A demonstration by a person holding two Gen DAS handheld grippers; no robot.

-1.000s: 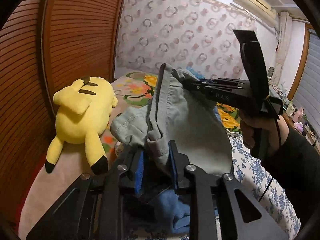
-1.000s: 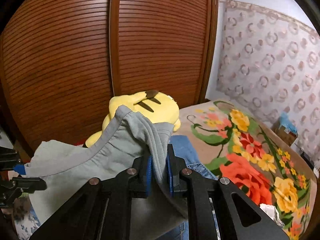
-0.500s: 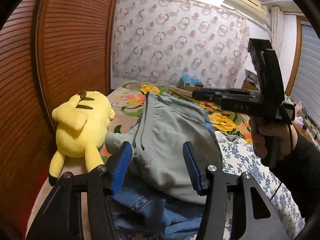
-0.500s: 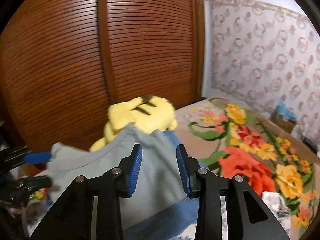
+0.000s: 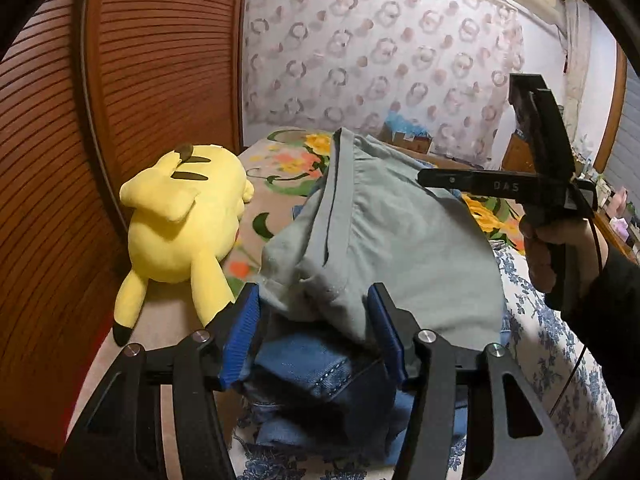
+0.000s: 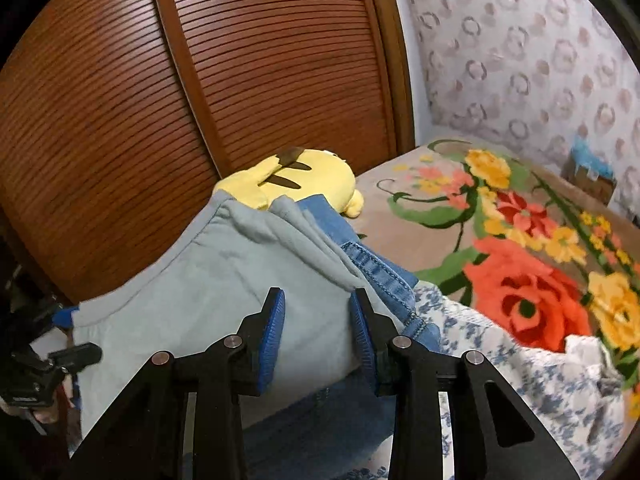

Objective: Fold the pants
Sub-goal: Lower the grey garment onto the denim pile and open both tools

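Note:
The folded grey-green pants lie on top of a pile of blue jeans on the bed; they also show in the right wrist view over the jeans. My left gripper is open, its blue pads on either side of the pants' near edge without gripping. My right gripper is open just above the pants. It shows from the side in the left wrist view, held by a hand.
A yellow plush toy lies left of the pile by the brown slatted wardrobe. A floral blanket and a blue-flowered sheet cover the bed. A small box stands by the patterned wall.
Both grippers, shut on the grey-green pants a second ago, opened and let them go. The pants settled onto the jeans pile, and both grippers have drawn back slightly.

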